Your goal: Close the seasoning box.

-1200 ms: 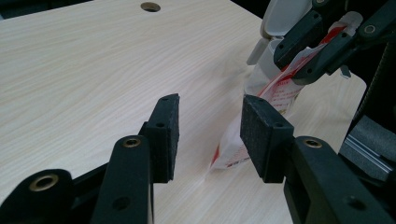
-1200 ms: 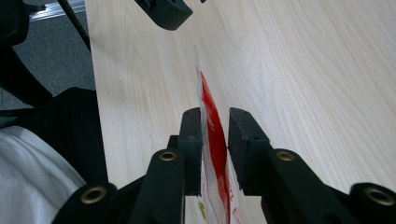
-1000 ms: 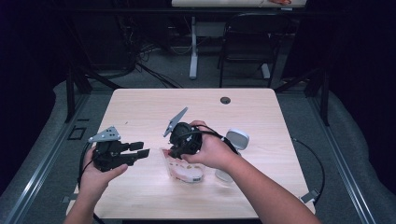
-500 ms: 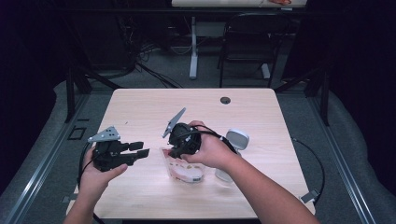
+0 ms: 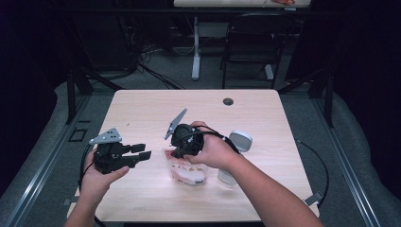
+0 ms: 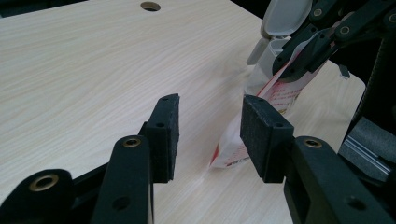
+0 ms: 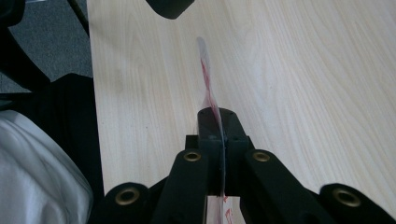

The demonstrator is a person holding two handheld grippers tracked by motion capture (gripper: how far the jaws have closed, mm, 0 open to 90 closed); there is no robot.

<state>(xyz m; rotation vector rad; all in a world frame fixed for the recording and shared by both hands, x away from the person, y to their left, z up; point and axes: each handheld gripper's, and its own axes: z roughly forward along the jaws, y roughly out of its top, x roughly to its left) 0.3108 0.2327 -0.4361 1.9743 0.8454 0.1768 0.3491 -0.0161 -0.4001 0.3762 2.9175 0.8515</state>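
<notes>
A clear plastic bag (image 5: 190,173) with red print stands on the wooden table (image 5: 265,113), its bottom resting on the wood. My right gripper (image 7: 219,126) has just been closing and now pinches the bag's top edge (image 7: 208,88) flat between its pads. In the high view the right gripper (image 5: 182,152) sits above the bag, under the hand. My left gripper (image 6: 210,133) hovers open just left of the bag (image 6: 233,149), nothing between its pads. It is held level in the high view (image 5: 143,151), pointing at the bag.
A white container with a flipped-up lid (image 5: 240,140) stands right behind the bag, close to the right hand; its lid (image 6: 282,16) is seen beyond the right gripper (image 6: 306,49). A cable hole (image 5: 228,101) lies near the table's far edge.
</notes>
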